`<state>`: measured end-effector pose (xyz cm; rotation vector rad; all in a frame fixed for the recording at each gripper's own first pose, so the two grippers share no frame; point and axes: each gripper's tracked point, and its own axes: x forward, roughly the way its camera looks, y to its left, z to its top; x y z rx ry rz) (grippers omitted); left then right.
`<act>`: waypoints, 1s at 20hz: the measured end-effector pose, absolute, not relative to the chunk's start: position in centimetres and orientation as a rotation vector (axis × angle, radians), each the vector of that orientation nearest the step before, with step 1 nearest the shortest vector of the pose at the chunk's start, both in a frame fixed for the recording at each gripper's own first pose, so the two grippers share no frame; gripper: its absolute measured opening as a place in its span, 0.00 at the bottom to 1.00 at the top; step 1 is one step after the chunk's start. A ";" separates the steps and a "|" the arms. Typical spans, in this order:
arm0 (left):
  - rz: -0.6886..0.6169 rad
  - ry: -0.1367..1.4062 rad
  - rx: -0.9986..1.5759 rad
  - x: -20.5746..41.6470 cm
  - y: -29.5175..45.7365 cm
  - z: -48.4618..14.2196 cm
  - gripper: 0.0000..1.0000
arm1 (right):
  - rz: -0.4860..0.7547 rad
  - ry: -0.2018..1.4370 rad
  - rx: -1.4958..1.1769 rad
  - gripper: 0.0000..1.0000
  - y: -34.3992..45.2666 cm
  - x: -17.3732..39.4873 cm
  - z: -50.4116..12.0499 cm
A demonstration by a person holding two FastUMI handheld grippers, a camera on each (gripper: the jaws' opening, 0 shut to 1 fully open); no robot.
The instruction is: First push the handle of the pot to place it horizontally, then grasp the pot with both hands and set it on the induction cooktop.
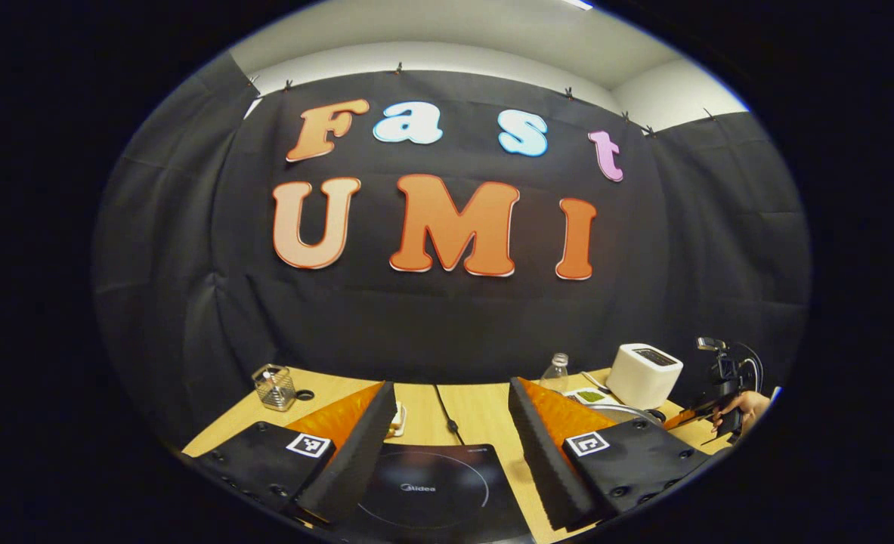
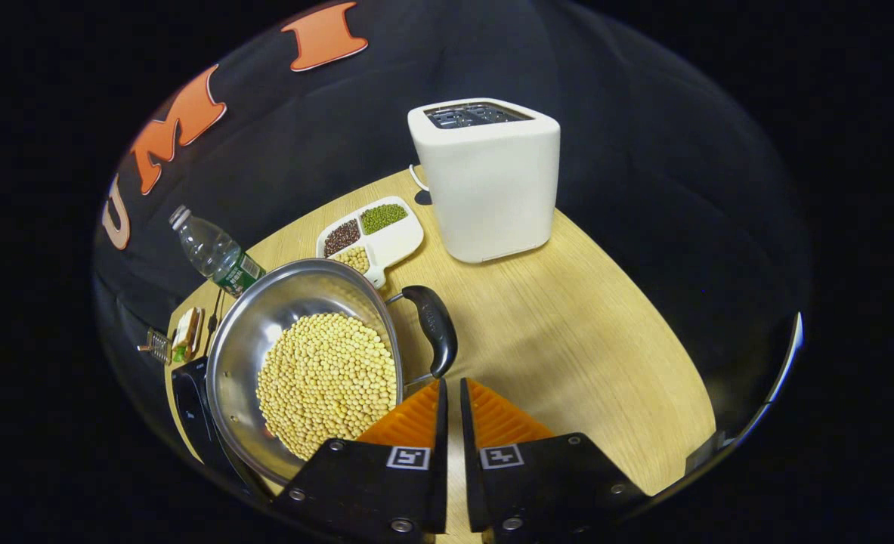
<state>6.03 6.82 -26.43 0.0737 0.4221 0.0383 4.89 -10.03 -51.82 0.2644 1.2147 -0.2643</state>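
- The right gripper (image 2: 452,389) has its two fingers drawn almost together, a thin slit between them, pinching nothing; the tips sit just beside the near end of the pot's black curved handle (image 2: 434,328).
- At 10 o'clock from those tips lies the round stainless-steel pot (image 2: 244,351), holding a bed of pale yellow beans (image 2: 327,383); its handle runs along the rim's right side.
- Beyond the pot, at 12 o'clock, is a white divided dish of mixed grains (image 2: 397,240), with a tall white toaster (image 2: 492,177) at 1 o'clock and a clear plastic water bottle (image 2: 212,253) at 10 o'clock.
- The left gripper (image 1: 450,397) is spread wide above the flat black induction cooktop (image 1: 431,491) on the light wooden table (image 1: 477,412), gripping nothing.
- At 9 o'clock stands a small wire holder (image 1: 273,386).
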 end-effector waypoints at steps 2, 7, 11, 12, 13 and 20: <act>0.024 0.499 0.060 6.3 5.7 -29.2 0.97 | -0.242 1.165 0.251 0.22 -10.1 5.8 -50.1; -0.045 0.672 0.013 6.8 1.5 -35.7 0.98 | -0.154 1.120 0.263 0.62 -8.7 7.2 -48.5; -0.084 0.800 -0.013 7.0 -1.9 -40.7 0.98 | -0.107 1.108 0.245 0.80 -7.5 8.1 -49.1; -0.088 0.828 -0.014 7.1 -2.4 -42.1 0.98 | -0.100 1.108 0.233 0.83 -7.4 8.3 -49.3; -0.099 0.860 -0.020 7.1 -3.2 -43.4 0.98 | -0.092 1.112 0.212 0.85 -7.3 8.3 -49.7; -0.056 0.943 0.043 7.8 -4.9 -51.5 0.98 | -0.079 1.109 0.102 0.94 -8.0 8.6 -51.4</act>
